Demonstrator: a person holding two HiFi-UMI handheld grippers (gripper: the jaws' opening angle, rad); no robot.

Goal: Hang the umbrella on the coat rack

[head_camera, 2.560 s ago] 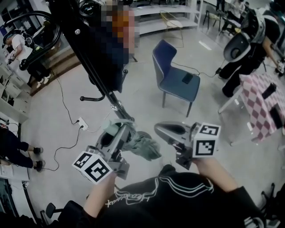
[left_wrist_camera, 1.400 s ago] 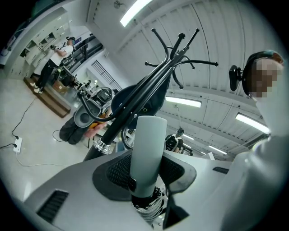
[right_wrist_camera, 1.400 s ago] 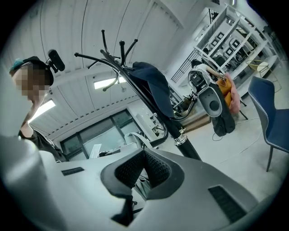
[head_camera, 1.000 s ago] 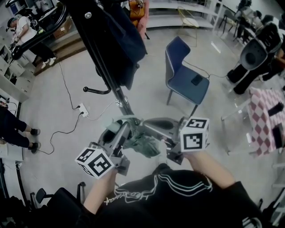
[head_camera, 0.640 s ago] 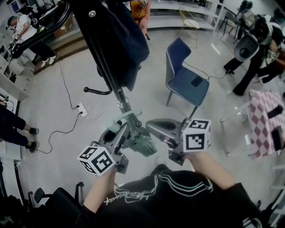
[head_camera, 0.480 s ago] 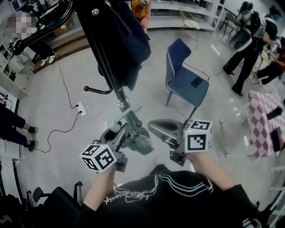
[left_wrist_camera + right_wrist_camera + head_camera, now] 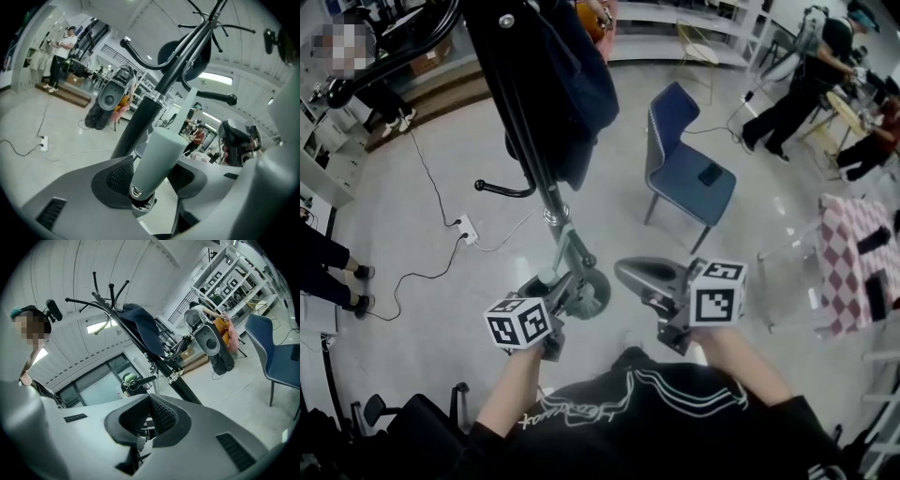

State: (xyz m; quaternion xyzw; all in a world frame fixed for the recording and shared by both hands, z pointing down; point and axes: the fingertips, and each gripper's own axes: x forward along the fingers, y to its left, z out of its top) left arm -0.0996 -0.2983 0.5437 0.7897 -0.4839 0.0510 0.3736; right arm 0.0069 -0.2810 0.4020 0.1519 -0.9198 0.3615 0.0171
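A person holds a gripper in each hand, close in front of a black rack.

The left gripper has the umbrella between its jaws. The pale green handle lies with its metal collar nearest the tool and its far end pointing away and up. The jaws are opening, and the pads do not look pressed on the handle. The canopy does not show.

From the handle's far end a pale strap rises ahead of the tool toward a ball-tipped hook on the rack's pole. Whether the strap is looped over the hook cannot be told.

The right gripper, beside the left one, has its jaws pressed together on nothing. It points at the pole, apart from the umbrella.

This looks like the letting-go step. The next move likely calls for checking that the strap bears the weight. Then the left tool can draw straight back, clear of the handle, without tugging the strap.
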